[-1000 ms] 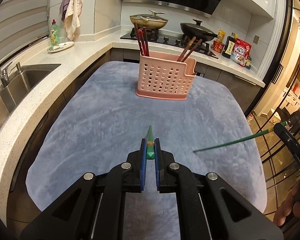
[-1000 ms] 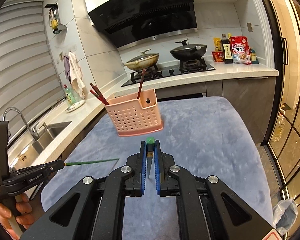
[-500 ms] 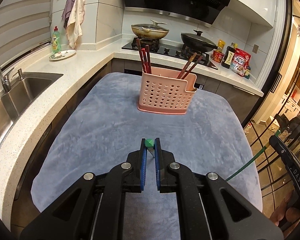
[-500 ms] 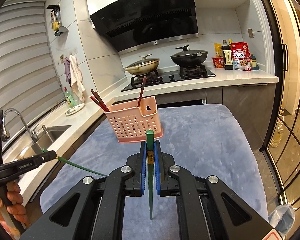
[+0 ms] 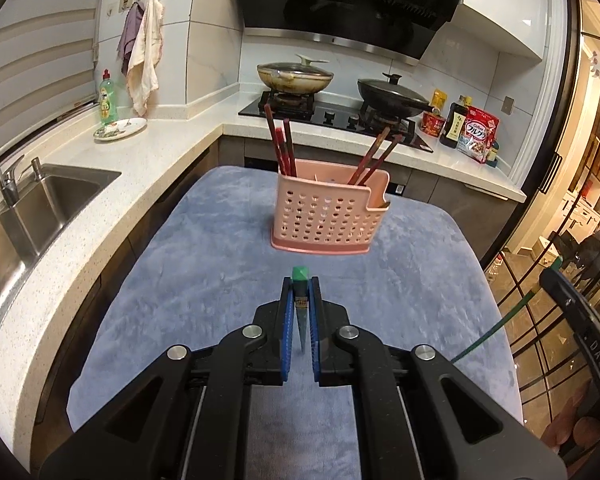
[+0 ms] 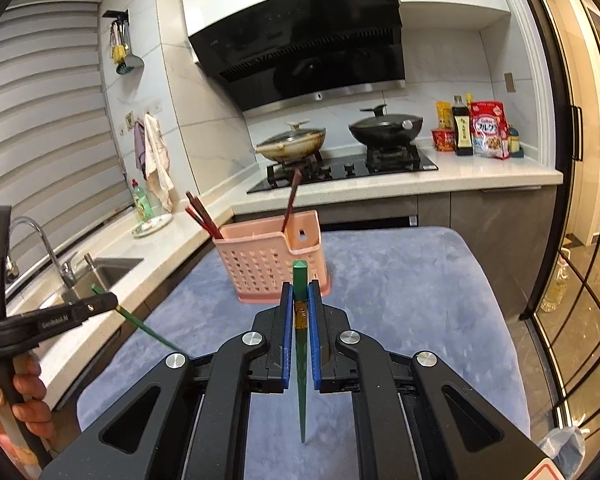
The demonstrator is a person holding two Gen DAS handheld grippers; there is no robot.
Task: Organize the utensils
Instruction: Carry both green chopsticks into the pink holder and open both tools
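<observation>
Left wrist view: we saw our left tongs (image 5: 300,292) clamped on a green chopstick (image 5: 300,312), its thick end poking just beyond the tips. Our right tongs (image 6: 300,300) were likewise clamped on another green chopstick (image 6: 301,360). Farther ahead of both tongs, the pink holder (image 5: 328,216) stood on the blue-covered counter (image 5: 204,280), holding red chopsticks (image 5: 282,148).

Each claw is built of matte black plastic arms with triangular cut-outs, joined by round silver screws, and ends in two narrow blue-padded fingers. The left claw (image 5: 300,312) and right claw (image 6: 300,320) look alike. Seen side-on, the left claw's arm carries small white lettering, too blurred to read surely. A red-edged label shows at the right claw's lower corner.
</observation>
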